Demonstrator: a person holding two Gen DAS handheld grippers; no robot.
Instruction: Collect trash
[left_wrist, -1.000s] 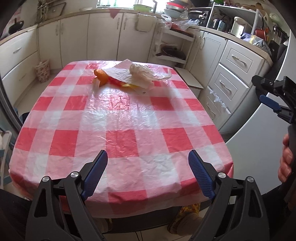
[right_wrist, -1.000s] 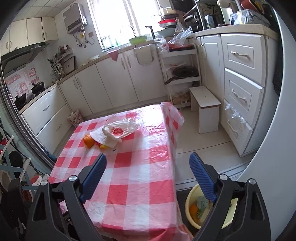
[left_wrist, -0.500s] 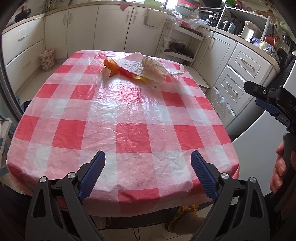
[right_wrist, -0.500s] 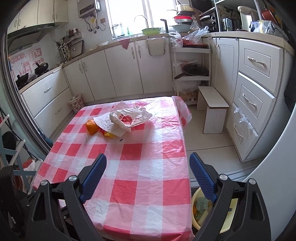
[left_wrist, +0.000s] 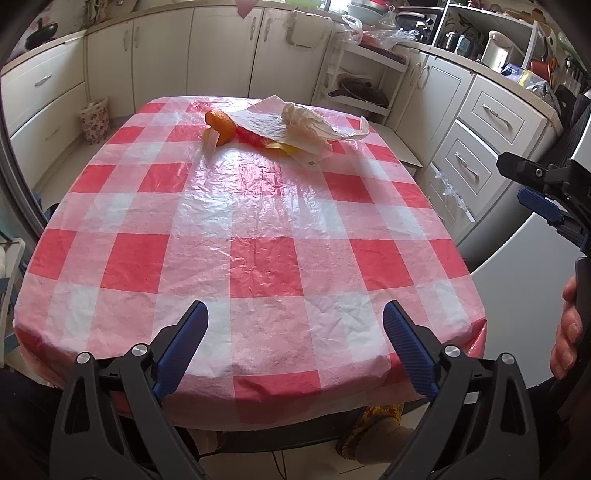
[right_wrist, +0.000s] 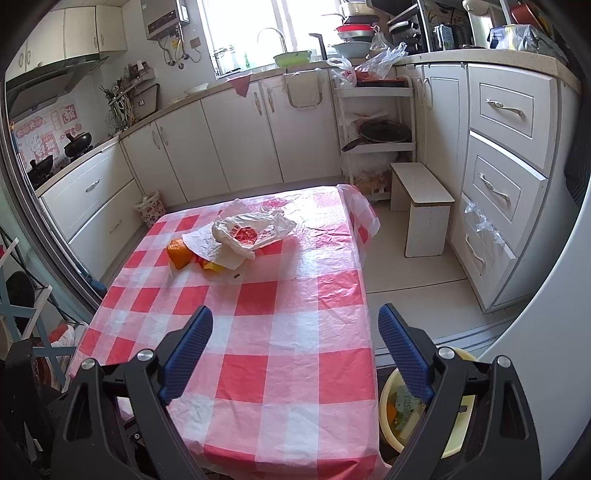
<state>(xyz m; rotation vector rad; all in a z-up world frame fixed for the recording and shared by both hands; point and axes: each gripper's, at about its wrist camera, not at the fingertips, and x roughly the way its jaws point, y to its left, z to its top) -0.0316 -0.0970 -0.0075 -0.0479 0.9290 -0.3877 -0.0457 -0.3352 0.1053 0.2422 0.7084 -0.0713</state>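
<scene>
A table with a red and white checked cloth (left_wrist: 258, 229) (right_wrist: 295, 302) carries a small heap of trash at its far end. The heap holds orange peel (left_wrist: 221, 127) (right_wrist: 179, 253), a crumpled white plastic bag (left_wrist: 314, 123) (right_wrist: 247, 232), a paper sheet and a red and yellow wrapper (left_wrist: 258, 139). My left gripper (left_wrist: 295, 332) hangs open over the near edge of the table, nothing between its fingers. My right gripper (right_wrist: 295, 336) is open too, above the table's near right part, far from the heap. It also shows at the right edge of the left wrist view, with a hand (left_wrist: 567, 332) on its handle.
A yellow basin (right_wrist: 458, 443) with scraps in it stands on the floor at the table's right corner. A white stool (right_wrist: 424, 206), a shelf rack (right_wrist: 376, 122) with pans and cream cabinets (right_wrist: 509, 177) line the right side. A small patterned bin (left_wrist: 95, 120) stands by the far left cabinets.
Both views have tilted slightly, so the table and the heap sit a little nearer and lower in frame. The left gripper's fingers stand a little wider. The trash has not moved.
</scene>
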